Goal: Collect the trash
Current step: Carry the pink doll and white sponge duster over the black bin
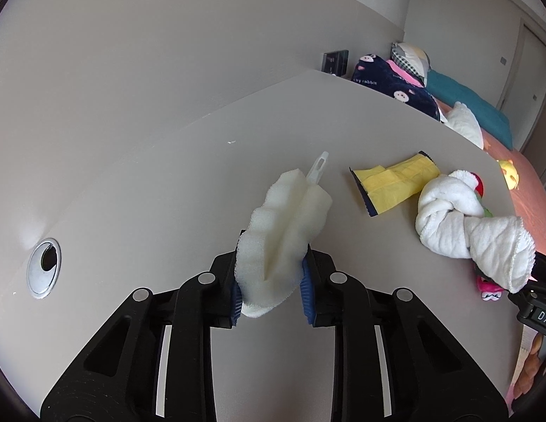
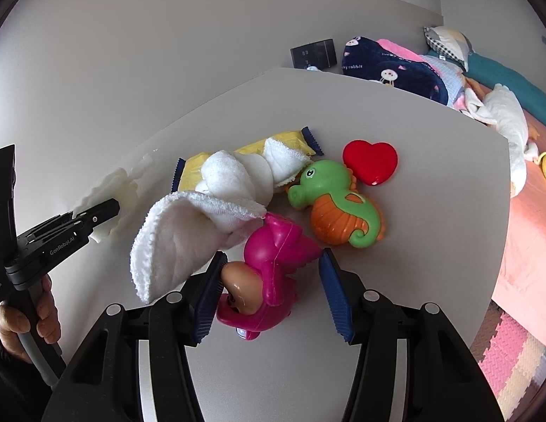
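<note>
Pale grey table (image 1: 150, 183) against a plain wall, a bed (image 2: 526, 232) with a pink cover beyond its far edge. Nearest, the left gripper (image 1: 271, 290) has its jaws clamped tight on a cream foam sponge brush with a white plastic handle (image 1: 283, 225), squeezing it just above the table. The right gripper (image 2: 271, 290) sits half open around a magenta plastic toy (image 2: 269, 263), left pad touching, right pad seemingly just clear. Beside it lies a knotted white towel (image 2: 216, 207), then a green and orange seahorse toy (image 2: 338, 207). Farther back: a yellow snack wrapper with dark serrated ends (image 1: 396, 183) and a red heart (image 2: 369, 161).
</note>
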The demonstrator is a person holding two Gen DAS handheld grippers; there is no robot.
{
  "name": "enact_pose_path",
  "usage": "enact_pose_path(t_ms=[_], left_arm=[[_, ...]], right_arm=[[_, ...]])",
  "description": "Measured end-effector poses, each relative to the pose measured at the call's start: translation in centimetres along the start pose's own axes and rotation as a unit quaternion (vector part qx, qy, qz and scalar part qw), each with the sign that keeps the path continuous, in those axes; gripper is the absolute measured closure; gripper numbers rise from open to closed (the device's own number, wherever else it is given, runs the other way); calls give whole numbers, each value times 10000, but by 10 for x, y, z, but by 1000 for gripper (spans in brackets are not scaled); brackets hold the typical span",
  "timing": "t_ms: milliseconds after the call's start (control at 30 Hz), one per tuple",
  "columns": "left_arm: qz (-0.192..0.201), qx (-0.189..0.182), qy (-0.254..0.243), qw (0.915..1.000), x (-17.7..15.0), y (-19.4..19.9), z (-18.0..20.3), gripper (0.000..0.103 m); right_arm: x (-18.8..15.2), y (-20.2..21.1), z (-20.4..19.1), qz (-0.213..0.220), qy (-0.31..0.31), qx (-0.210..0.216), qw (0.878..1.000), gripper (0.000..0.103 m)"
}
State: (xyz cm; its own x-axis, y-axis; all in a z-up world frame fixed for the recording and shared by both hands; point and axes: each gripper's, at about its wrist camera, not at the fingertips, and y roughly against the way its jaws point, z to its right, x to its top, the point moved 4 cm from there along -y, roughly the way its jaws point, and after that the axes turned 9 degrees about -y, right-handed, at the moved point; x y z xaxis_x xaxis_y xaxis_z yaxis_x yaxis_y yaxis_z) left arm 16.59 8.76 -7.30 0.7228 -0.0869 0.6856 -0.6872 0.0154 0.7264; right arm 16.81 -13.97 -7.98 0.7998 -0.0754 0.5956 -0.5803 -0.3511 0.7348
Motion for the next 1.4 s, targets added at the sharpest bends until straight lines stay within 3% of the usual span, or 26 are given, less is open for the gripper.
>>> enact_pose_path(t_ms=[533, 1400], left_arm=[[369, -324, -93, 9988, 15, 56, 50, 78], [493, -971, -717, 9915, 39, 72, 177, 78]], right_arm=[[9, 66, 38, 457, -162, -71, 9988, 48], [4, 150, 122, 976, -623, -346, 9927, 48]])
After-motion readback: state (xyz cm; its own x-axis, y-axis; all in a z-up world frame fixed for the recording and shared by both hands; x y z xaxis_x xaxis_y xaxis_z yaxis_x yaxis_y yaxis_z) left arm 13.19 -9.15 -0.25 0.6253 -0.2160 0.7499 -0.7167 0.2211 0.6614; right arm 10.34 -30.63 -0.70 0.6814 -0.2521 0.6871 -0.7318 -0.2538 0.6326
